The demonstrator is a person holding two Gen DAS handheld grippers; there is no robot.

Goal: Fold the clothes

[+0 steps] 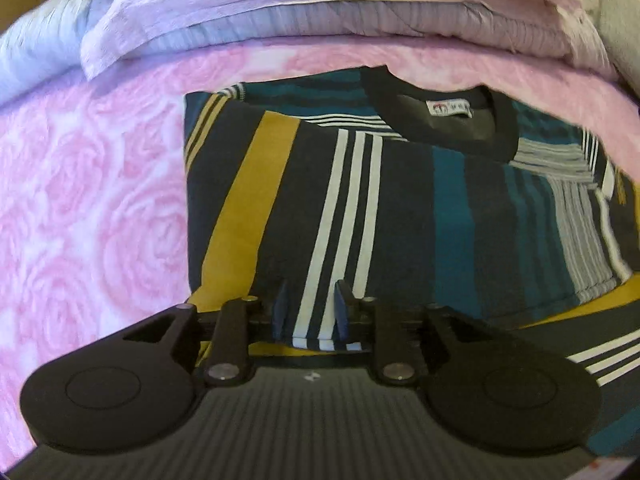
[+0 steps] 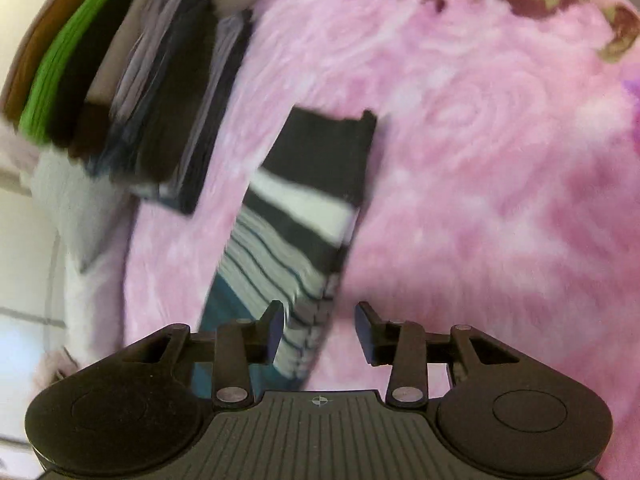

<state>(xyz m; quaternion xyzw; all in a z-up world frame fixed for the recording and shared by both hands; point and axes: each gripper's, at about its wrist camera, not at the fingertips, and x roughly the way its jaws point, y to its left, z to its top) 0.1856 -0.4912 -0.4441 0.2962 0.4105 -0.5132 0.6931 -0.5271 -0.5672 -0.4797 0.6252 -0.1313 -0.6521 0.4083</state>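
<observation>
A shirt (image 1: 400,200) with navy, teal, mustard and white stripes lies partly folded on the pink rose blanket (image 1: 100,200), its black collar (image 1: 440,120) at the far side. My left gripper (image 1: 310,308) sits at the shirt's near edge. Its jaws are a little apart, and a flat, unbunched band of white-striped cloth lies between the pads. In the blurred right wrist view a narrow striped part of the shirt (image 2: 304,208) runs away from the camera. My right gripper (image 2: 320,320) is open over that part's near right edge, gripping nothing.
Folded pale pink and lilac bedding (image 1: 320,12) is piled along the far side of the blanket. A stack of folded clothes (image 2: 140,92) in brown, green, black and grey stands at the upper left of the right wrist view. Beyond it are something white (image 2: 72,208) and the bed's edge.
</observation>
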